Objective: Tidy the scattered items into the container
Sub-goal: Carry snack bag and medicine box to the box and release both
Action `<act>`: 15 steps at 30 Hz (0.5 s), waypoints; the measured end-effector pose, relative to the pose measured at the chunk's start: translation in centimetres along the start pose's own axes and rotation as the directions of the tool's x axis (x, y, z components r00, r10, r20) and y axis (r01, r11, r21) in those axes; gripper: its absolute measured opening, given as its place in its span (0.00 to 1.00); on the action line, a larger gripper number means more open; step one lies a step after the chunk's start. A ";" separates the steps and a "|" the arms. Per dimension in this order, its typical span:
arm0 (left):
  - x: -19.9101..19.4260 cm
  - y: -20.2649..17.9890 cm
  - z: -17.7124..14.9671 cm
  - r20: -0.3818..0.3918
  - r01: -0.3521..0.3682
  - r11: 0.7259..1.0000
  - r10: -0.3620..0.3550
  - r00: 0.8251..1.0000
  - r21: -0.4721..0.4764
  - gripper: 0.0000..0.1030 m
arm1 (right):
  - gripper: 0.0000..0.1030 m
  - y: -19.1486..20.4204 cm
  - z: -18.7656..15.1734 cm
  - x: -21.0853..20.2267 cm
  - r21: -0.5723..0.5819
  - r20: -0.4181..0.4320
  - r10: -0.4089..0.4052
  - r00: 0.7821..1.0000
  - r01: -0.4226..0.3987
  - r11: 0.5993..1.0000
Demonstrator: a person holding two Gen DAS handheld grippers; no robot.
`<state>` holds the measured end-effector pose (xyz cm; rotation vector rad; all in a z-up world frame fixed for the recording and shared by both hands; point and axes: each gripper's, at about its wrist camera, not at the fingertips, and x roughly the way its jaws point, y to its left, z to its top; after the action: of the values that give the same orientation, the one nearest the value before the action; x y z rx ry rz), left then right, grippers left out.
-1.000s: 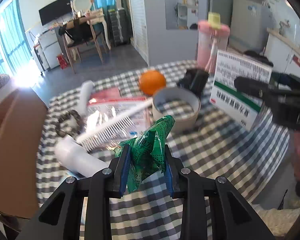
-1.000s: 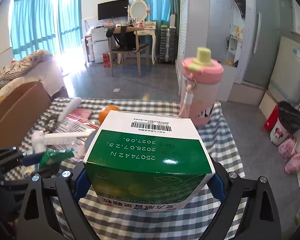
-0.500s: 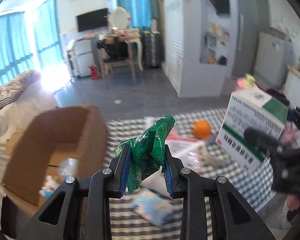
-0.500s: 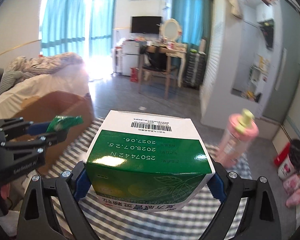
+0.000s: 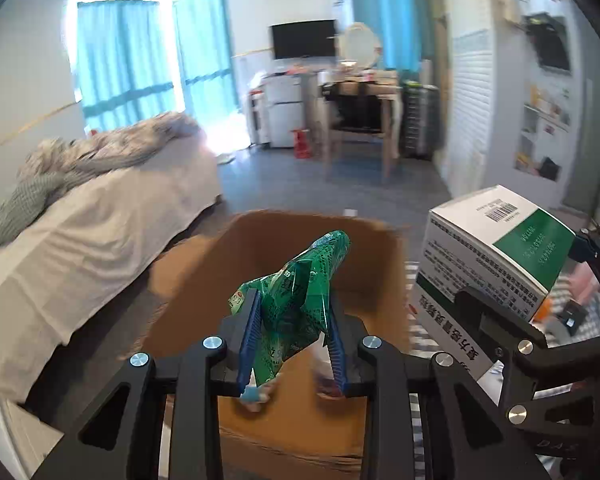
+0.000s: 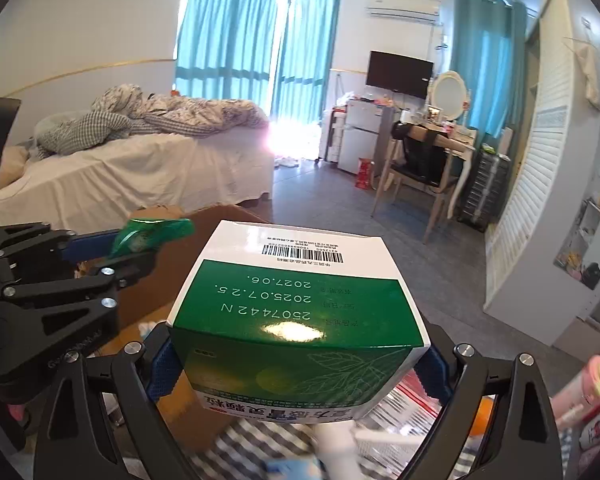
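Both grippers have swung away from the checked table since a second ago — you now face the open cardboard box [image 5: 284,280], so the carry is nearly done and only the drop remains. Your left gripper [image 5: 292,344] is level, hovering over the box mouth, clamped tight on the green packet [image 5: 296,300]. Your right gripper [image 6: 296,364] sits just beside it, over the box's right edge, squeezing the medicine carton [image 6: 296,308] — neither released yet.
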<state>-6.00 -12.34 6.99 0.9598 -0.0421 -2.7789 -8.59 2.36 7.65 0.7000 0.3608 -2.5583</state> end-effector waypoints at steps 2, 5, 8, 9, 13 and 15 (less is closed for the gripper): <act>1.3 1.5 -0.2 -0.022 -0.032 0.999 0.031 0.999 -0.027 0.30 | 0.91 1.4 0.2 1.5 -0.016 -0.012 0.007 1.000 -0.007 1.000; 3.2 2.7 -0.8 -0.061 -0.072 0.996 0.070 0.996 -0.045 0.30 | 0.91 3.3 0.0 4.4 -0.039 -0.059 0.025 0.998 -0.028 0.999; 4.7 3.7 -1.9 -0.103 -0.086 0.994 0.080 0.991 -0.060 0.30 | 0.91 4.4 -0.7 6.7 -0.054 -0.104 0.032 0.994 -0.038 0.998; 5.4 3.9 -2.1 -0.120 -0.092 0.994 0.084 0.989 -0.062 0.30 | 0.91 4.6 -0.9 7.2 -0.062 -0.110 0.026 0.994 -0.033 0.998; 7.1 3.7 -3.0 -0.162 -0.107 0.993 0.097 0.982 -0.057 0.30 | 0.91 5.1 -0.9 8.2 -0.098 -0.095 0.001 0.995 -0.010 0.995; 7.5 3.8 -3.2 -0.173 -0.109 0.992 0.096 0.980 -0.064 0.30 | 0.91 5.4 -0.9 8.5 -0.114 -0.090 -0.010 0.996 0.000 0.994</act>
<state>-9.11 -17.46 0.23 1.1380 0.0340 -2.5772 -12.08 -5.00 1.71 0.7746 0.5341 -2.4940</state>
